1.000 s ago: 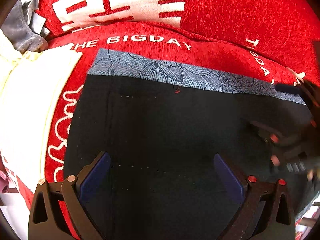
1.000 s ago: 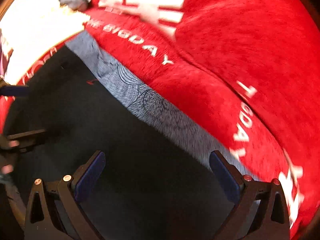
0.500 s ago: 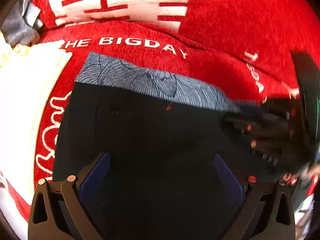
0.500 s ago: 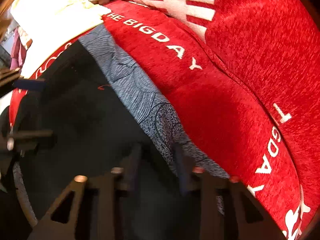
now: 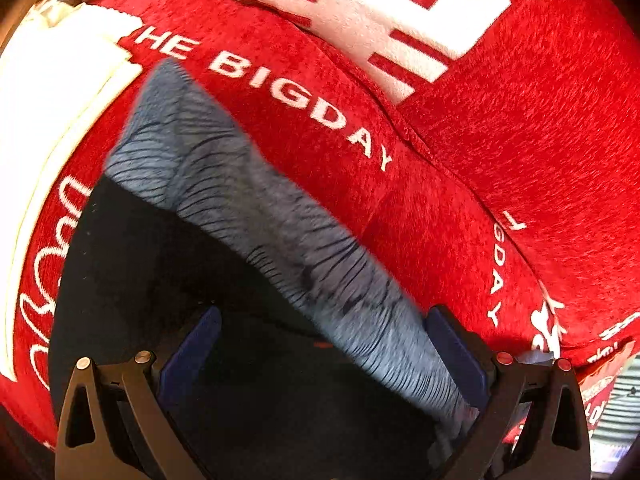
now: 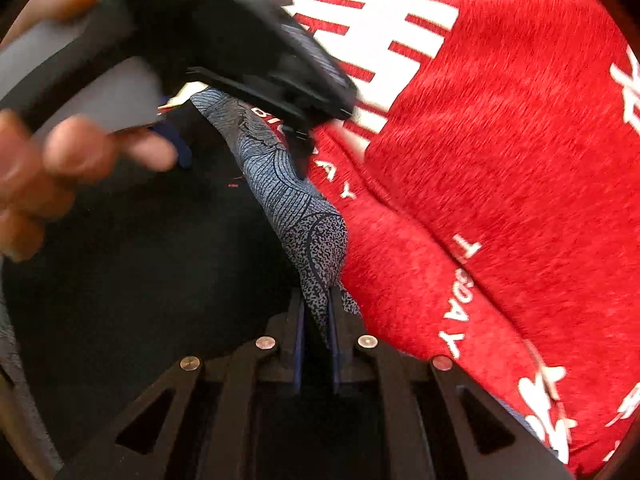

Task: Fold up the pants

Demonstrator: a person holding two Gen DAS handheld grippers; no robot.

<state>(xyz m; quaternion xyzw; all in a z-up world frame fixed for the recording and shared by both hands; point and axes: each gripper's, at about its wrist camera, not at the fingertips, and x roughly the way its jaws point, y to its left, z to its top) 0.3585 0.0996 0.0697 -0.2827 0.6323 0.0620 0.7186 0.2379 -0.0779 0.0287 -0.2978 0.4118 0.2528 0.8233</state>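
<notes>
While pinched by right tool (image 6: 316,320), pants (image 5: 168,280) (waistband (image 5: 280,232) diagonal)

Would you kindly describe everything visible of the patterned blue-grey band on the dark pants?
The band is a blue-grey woven-looking strip printed with fine dark curved lines and speckles, edging the black pants. It runs diagonally over the red cover. The right gripper is shut on its near end, bunching it there. In the left view the band crosses between the open left gripper fingers.

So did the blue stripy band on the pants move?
Yes. The blue patterned waistband lay flat along the BIGDAY lettering; now it tilts away, its near end raised between the left gripper's open jaws.
</notes>
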